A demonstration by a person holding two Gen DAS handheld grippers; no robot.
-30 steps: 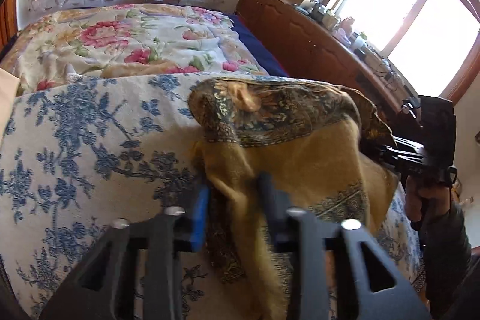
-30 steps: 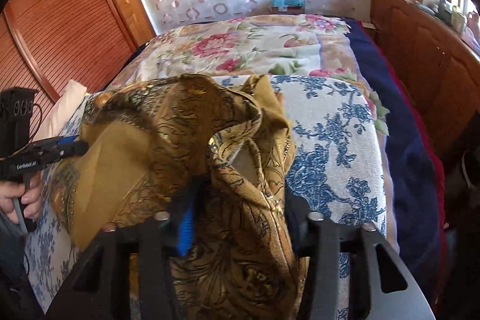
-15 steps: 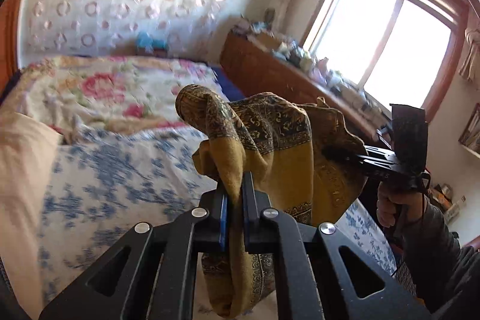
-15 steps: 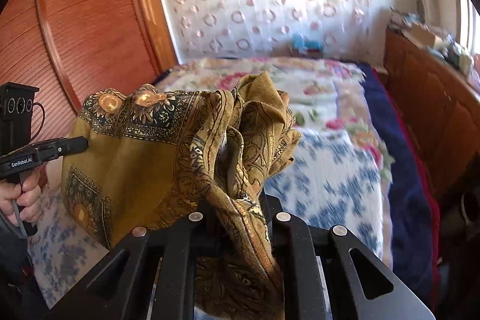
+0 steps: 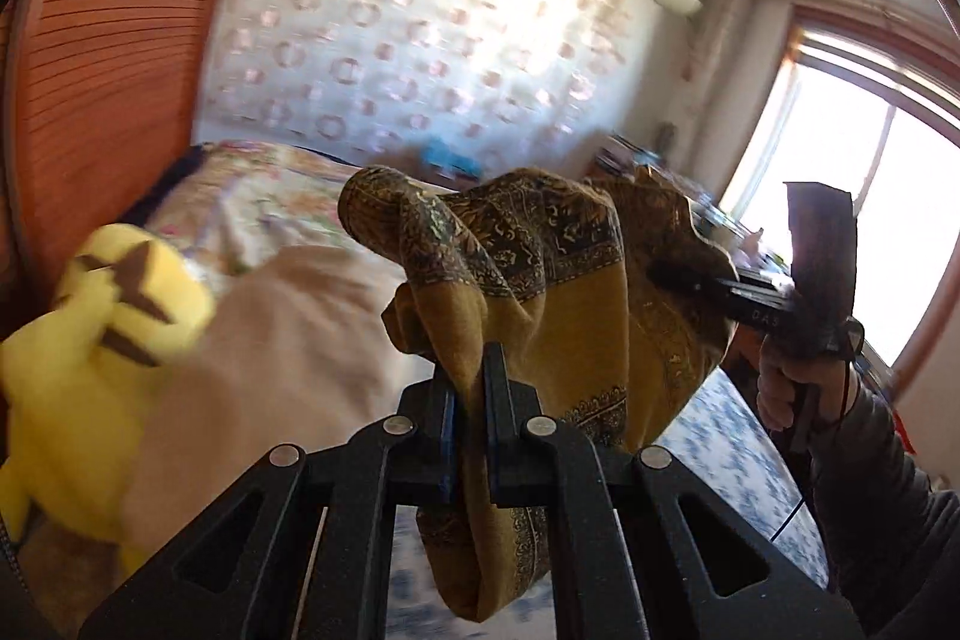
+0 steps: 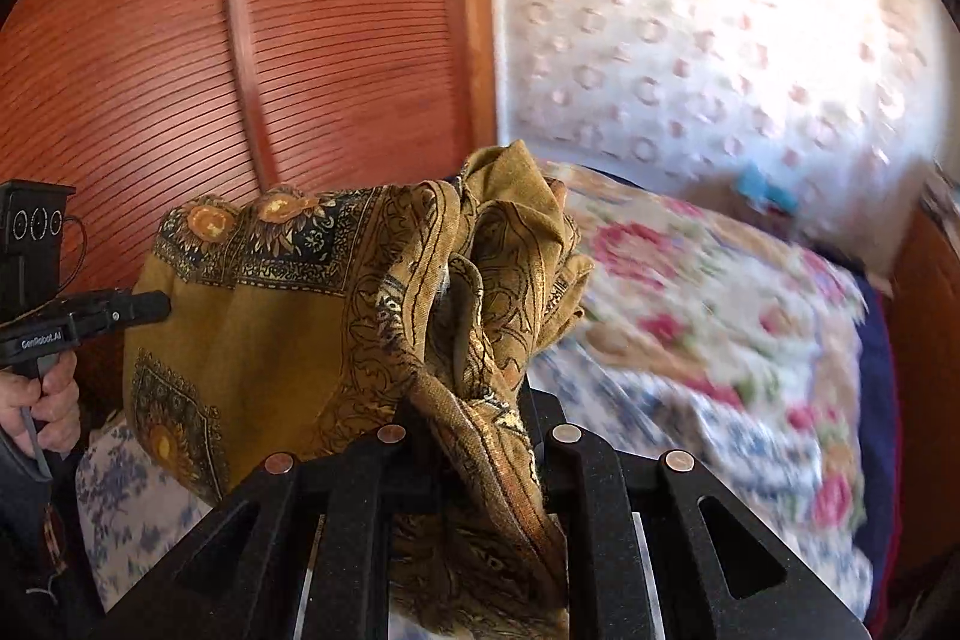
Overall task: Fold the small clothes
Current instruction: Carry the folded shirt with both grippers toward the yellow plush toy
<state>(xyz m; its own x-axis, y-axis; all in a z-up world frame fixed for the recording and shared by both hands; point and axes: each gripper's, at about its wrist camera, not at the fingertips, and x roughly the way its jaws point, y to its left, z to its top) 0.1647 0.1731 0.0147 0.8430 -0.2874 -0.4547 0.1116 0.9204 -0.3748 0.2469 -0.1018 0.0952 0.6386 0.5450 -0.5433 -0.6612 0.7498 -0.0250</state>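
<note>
Both hand-held grippers, left (image 5: 468, 382) and right (image 6: 480, 400), clamp the bunched mustard scarf (image 5: 540, 292) above the bed (image 6: 720, 316); spreading toward nine and three o'clock should tension it flat.

"GenRobot.AI" on the left tool (image 6: 153, 307), side lettering.
</note>
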